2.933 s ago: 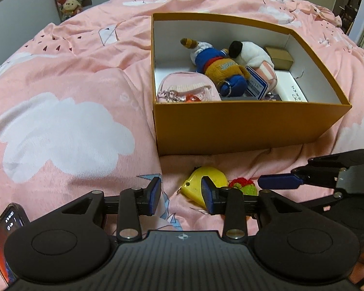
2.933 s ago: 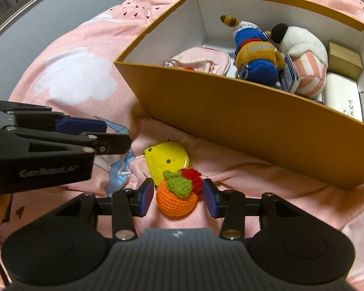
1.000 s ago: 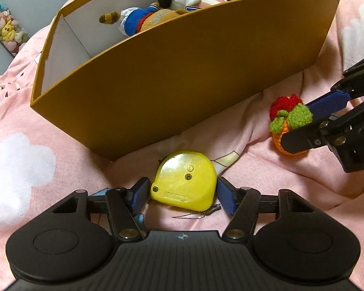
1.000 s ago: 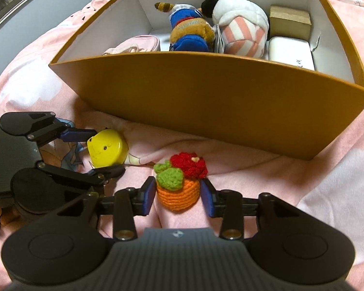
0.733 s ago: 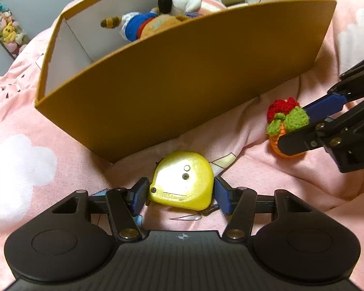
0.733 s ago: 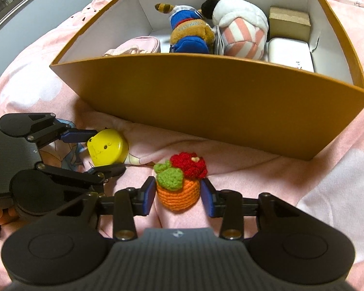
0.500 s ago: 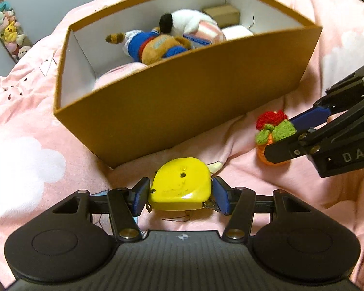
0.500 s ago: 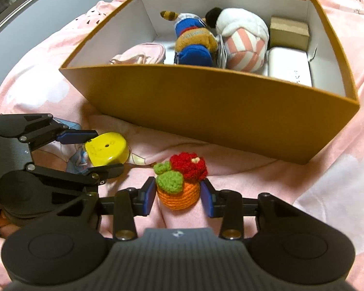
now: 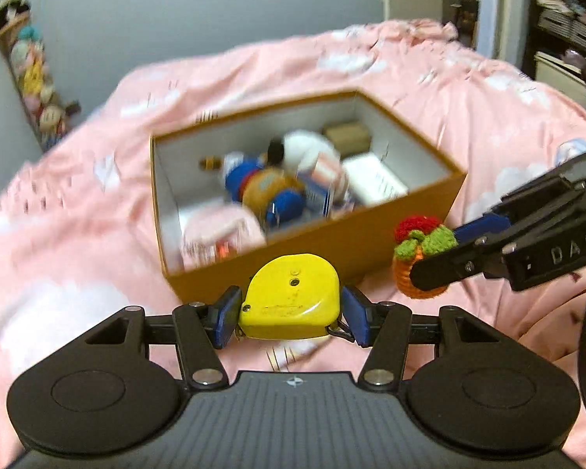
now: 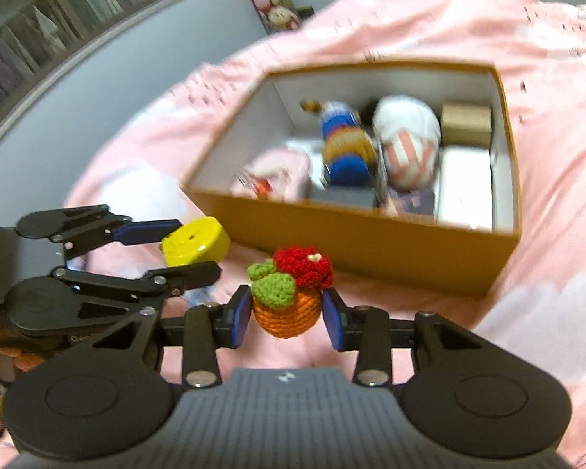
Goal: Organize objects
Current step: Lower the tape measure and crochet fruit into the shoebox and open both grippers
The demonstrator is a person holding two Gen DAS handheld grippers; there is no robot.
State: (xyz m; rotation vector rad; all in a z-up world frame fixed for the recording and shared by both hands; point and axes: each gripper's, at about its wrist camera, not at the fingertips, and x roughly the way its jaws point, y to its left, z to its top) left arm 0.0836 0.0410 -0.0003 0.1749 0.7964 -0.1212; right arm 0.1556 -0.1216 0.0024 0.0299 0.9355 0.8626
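Both tongs are loaded, left tongs [image 9: 289, 314] pinching the yellow plastic tape measure [image 9: 291, 297], right tongs [image 10: 286, 315] squeezing the orange crocheted fruit [image 10: 287, 297], and the open mustard cardboard box [image 10: 355, 234] sits just ahead and below.

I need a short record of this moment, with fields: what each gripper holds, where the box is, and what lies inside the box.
left gripper: shut on the yellow tape measure, held clear of the bedcover
right gripper: shut on the crochet orange toy, also held clear of the bedcover
box: open brown cardboard box on the pink bedcover, beyond both grippers
box contents: plush toys, a pink pouch, a small brown carton and a white case; blurred, so finer detail cannot be told
task state: neither held item is in the box yet
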